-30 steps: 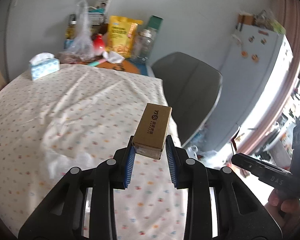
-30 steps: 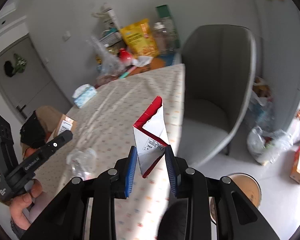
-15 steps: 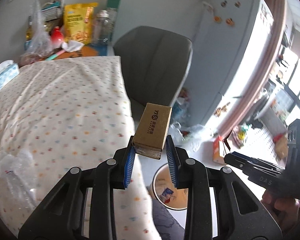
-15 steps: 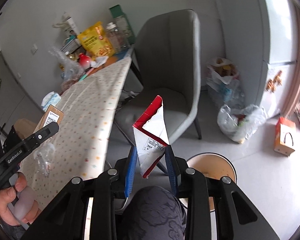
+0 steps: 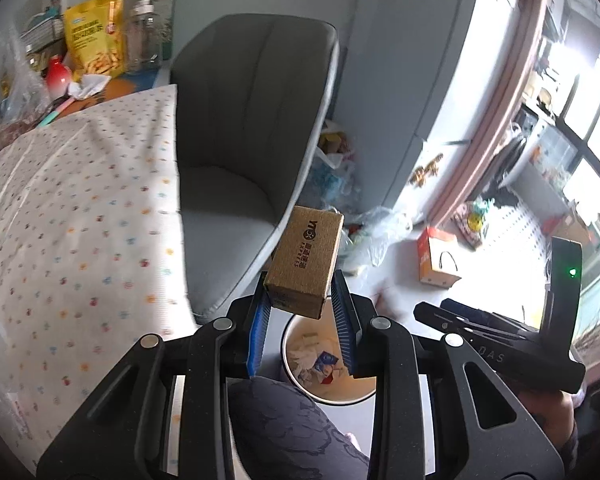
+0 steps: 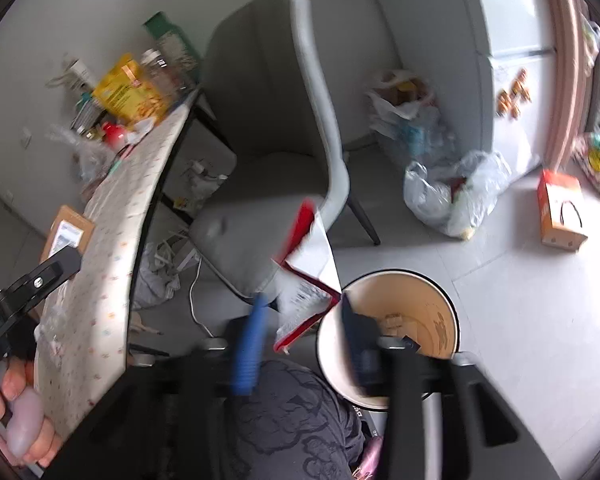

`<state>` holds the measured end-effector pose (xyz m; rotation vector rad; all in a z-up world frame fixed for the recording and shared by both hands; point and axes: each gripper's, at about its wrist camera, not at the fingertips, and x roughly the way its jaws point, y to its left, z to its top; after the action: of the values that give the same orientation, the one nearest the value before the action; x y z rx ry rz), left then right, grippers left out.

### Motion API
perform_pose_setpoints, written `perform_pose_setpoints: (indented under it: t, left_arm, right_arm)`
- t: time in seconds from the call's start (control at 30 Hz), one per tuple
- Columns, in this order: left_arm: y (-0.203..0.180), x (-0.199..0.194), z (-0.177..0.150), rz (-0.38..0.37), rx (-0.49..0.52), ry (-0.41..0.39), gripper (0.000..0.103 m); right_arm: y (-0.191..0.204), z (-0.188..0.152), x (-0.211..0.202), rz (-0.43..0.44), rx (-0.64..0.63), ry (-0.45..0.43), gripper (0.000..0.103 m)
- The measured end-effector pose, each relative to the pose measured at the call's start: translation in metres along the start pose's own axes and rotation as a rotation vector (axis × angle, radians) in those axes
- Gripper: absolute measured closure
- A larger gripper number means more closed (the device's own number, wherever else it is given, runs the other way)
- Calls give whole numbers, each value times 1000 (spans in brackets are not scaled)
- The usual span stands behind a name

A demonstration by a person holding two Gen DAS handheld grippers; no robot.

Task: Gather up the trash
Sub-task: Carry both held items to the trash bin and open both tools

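Note:
My left gripper (image 5: 302, 300) is shut on a small brown cardboard box (image 5: 306, 258) and holds it above a round trash bin (image 5: 324, 364) that has paper scraps inside. My right gripper (image 6: 300, 316) has its jaws spread wide; a torn red-and-white carton (image 6: 310, 276) sits loosely between them, blurred, beside the rim of the same bin (image 6: 388, 336). The left gripper with its box (image 6: 66, 232) shows at the left of the right wrist view. The right gripper (image 5: 496, 344) shows at the right of the left wrist view.
A grey chair (image 5: 236, 120) stands by the table with a dotted cloth (image 5: 80, 200). Snack bags and bottles (image 5: 96, 40) crowd the table's far end. Plastic bags of rubbish (image 6: 452, 196) and an orange box (image 6: 560, 212) lie on the floor. My knee (image 6: 292, 412) is below.
Both grippers swung from the table down toward the floor bin. The right gripper's jaws opened, and the carton now looks loose and blurred between them.

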<state>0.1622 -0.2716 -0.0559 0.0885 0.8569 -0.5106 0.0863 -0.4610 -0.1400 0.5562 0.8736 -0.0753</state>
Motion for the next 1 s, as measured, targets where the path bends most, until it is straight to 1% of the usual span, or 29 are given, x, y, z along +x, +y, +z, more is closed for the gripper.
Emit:
perform_pose_setpoints:
  t: [0.23, 0.37, 0.57, 0.6, 0.63, 0.67, 0.7, 0.73, 0.77, 0.8, 0.83, 1.0]
  left_arm:
    - [-28, 24, 0, -23, 60, 53, 73]
    - [-47, 38, -2, -40, 92, 86, 73]
    - [-73, 56, -4, -65, 136, 123, 73]
    - [-76, 59, -4, -80, 142, 133, 73]
    - [-78, 63, -5, -102, 143, 144, 67]
    - [-78, 65, -5, -109, 141, 153, 47]
    - [-78, 67, -5, -113, 129, 153, 35]
    - [-76, 66, -5, -117, 115, 141, 19]
    - [-76, 64, -4, -121, 106, 130, 15]
    - [-74, 62, -4, -124, 99, 121, 13]
    - [-73, 61, -3, -122, 100, 120, 10]
    - [-64, 51, -1, -104, 91, 104, 9]
  right_arm:
    - [-40, -8, -5, -7, 60, -13, 43]
    - [-62, -12, -19, -14, 98, -32, 43]
    - [-89, -15, -45, -31, 141, -85, 41]
    - [-94, -16, -48, -35, 151, -92, 41]
    - [-97, -17, -51, -38, 159, -97, 41]
    - [-100, -17, -53, -41, 164, -99, 41]
    - [-103, -18, -54, -42, 169, -101, 41]
    - [-106, -18, -56, -36, 176, -101, 41]
    - [-109, -18, -56, -34, 182, -100, 41]
    - [-111, -19, -56, -37, 185, -100, 41]
    - [-112, -19, -57, -39, 186, -101, 40]
    - [-107, -20, -54, -26, 179, -95, 38]
